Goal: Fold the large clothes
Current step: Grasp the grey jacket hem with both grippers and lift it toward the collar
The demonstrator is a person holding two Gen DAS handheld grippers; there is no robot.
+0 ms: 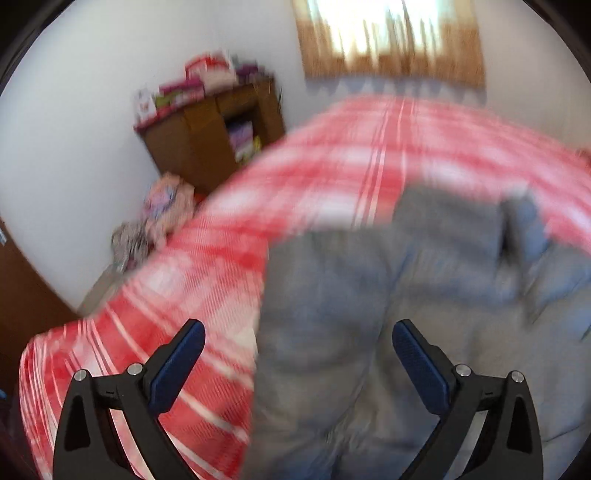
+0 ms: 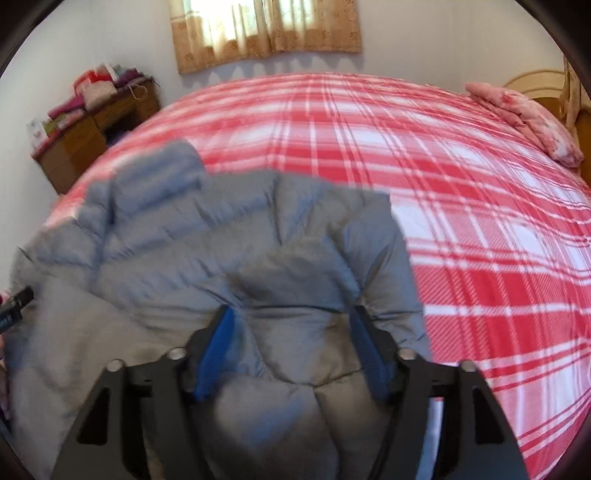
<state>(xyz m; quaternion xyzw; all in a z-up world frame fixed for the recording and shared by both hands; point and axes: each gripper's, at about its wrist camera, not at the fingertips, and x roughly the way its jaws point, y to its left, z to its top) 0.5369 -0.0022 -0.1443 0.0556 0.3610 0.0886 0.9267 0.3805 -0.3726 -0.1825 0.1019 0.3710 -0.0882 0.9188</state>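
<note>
In the left wrist view, the left gripper (image 1: 297, 345) is hanging over the bed with its jaws standing wide apart and nothing between the blue pads (image 1: 177, 365); the picture is badly smeared. Below and ahead of it, the grey padded jacket (image 1: 369, 295) is lying on the red and white checked bedcover (image 1: 332, 155), filling the view from about 6 o'clock up to 2 o'clock, while the cover is showing from 8 o'clock round to 1 o'clock.

In the right wrist view, the right gripper (image 2: 291, 345) is sitting right at the jacket (image 2: 221, 251), and a puffed fold of the grey cloth is bulging up between its jaws. Both blue pads (image 2: 216, 354) are lying against the sides of that fold; whether they are squeezing it or only resting beside it I cannot tell. The jacket is spreading from 6 o'clock out to 9 o'clock and up toward 11 o'clock, with the bedcover (image 2: 461, 206) stretching from 12 to 4 o'clock. At the 9 o'clock edge a dark fingertip (image 2: 16, 301), seemingly of the other tool, is poking in.

Farther off, a pink pillow (image 2: 528, 122) is lying at 2 o'clock by a wooden headboard (image 2: 576, 122). A brown cabinet (image 2: 81, 144) piled with folded cloth is standing against the wall at 10 o'clock, and a tan curtain (image 2: 266, 29) is hanging over a bright window at 12 o'clock.
</note>
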